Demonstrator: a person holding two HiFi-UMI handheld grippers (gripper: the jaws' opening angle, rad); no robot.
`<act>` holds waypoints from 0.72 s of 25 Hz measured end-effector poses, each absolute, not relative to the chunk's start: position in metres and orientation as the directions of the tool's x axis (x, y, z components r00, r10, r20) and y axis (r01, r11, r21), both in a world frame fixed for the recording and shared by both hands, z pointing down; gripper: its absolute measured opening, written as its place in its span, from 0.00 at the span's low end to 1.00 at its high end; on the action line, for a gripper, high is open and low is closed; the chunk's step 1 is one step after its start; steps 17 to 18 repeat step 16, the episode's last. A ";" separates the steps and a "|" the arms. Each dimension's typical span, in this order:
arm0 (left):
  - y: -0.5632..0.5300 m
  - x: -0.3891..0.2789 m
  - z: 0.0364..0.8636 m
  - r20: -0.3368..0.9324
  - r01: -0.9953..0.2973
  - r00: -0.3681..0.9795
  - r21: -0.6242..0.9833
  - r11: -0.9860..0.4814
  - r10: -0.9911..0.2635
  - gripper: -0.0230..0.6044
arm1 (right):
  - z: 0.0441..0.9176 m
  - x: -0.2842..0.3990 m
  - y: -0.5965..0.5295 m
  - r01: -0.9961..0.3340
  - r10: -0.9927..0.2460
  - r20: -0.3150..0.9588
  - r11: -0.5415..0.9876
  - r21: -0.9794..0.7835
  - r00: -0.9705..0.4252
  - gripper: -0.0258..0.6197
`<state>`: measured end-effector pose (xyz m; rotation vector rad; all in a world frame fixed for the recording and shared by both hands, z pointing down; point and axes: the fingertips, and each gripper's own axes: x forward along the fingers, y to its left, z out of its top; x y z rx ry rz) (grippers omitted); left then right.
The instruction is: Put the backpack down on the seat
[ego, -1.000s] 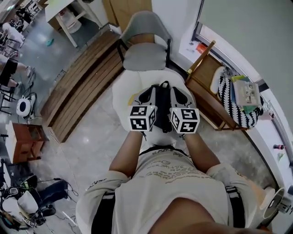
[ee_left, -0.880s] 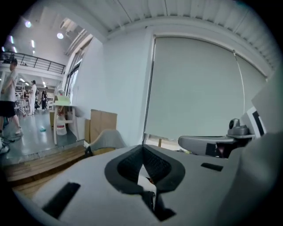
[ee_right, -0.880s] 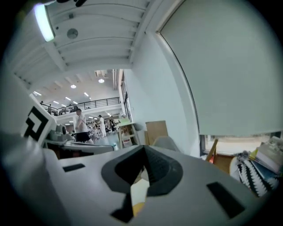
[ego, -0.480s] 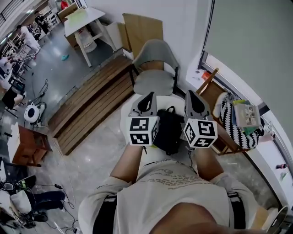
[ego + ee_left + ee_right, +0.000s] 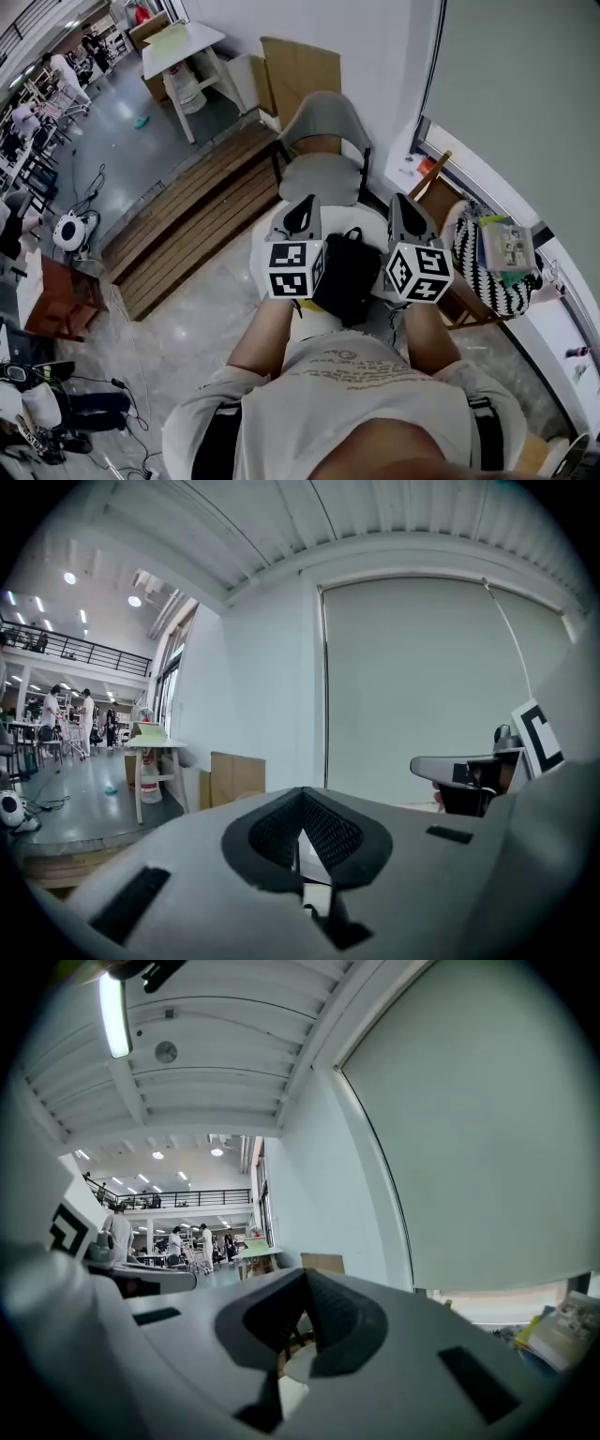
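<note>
The black backpack (image 5: 347, 274) was laid on the round white seat (image 5: 264, 246), between the two grippers. Its long axis was set running from the person toward the gray chair (image 5: 319, 176), with the carry handle (image 5: 353, 232) pointed at that chair. The jaws of the left gripper (image 5: 304, 204) were seen closed together on nothing, as were those of the right gripper (image 5: 401, 204). No writing on the backpack could be made out, and the shirt print could not be read.
</note>
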<state>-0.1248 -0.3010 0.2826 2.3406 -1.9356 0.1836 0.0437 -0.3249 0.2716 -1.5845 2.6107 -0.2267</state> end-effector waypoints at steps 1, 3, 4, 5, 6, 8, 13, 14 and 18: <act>-0.300 -0.127 0.284 0.156 -0.983 0.181 0.001 -0.183 -0.971 0.07 | 0.274 0.043 -0.325 -0.873 -0.884 0.013 0.458 -0.169 -0.467 0.08; -0.298 -0.130 0.287 0.156 -0.985 0.172 0.007 -0.173 -0.973 0.07 | 0.276 0.041 -0.325 -0.870 -0.881 0.017 0.463 -0.169 -0.472 0.08; -0.298 -0.132 0.288 0.157 -0.986 0.169 0.011 -0.169 -0.973 0.07 | 0.276 0.040 -0.325 -0.869 -0.880 0.018 0.466 -0.168 -0.475 0.08; -0.297 -0.134 0.288 0.158 -0.986 0.166 0.017 -0.166 -0.973 0.07 | 0.276 0.038 -0.325 -0.867 -0.878 0.019 0.470 -0.168 -0.479 0.08; -0.296 -0.136 0.288 0.159 -0.986 0.165 0.024 -0.163 -0.973 0.07 | 0.277 0.036 -0.325 -0.864 -0.875 0.021 0.474 -0.169 -0.484 0.08; -0.295 -0.138 0.290 0.162 -0.987 0.161 0.032 -0.158 -0.974 0.07 | 0.279 0.032 -0.324 -0.859 -0.869 0.027 0.483 -0.170 -0.494 0.08; -0.293 -0.144 0.292 0.151 -0.988 0.150 0.048 -0.144 -0.977 0.07 | 0.286 0.021 -0.324 -0.845 -0.854 0.033 0.508 -0.168 -0.520 0.08; -0.293 -0.148 0.290 0.144 -0.989 0.145 0.054 -0.139 -0.979 0.07 | 0.285 0.018 -0.324 -0.841 -0.850 0.030 0.514 -0.168 -0.526 0.08; -0.292 -0.155 0.288 0.132 -0.990 0.136 0.065 -0.128 -0.982 0.07 | 0.284 0.010 -0.324 -0.832 -0.842 0.024 0.528 -0.170 -0.539 0.08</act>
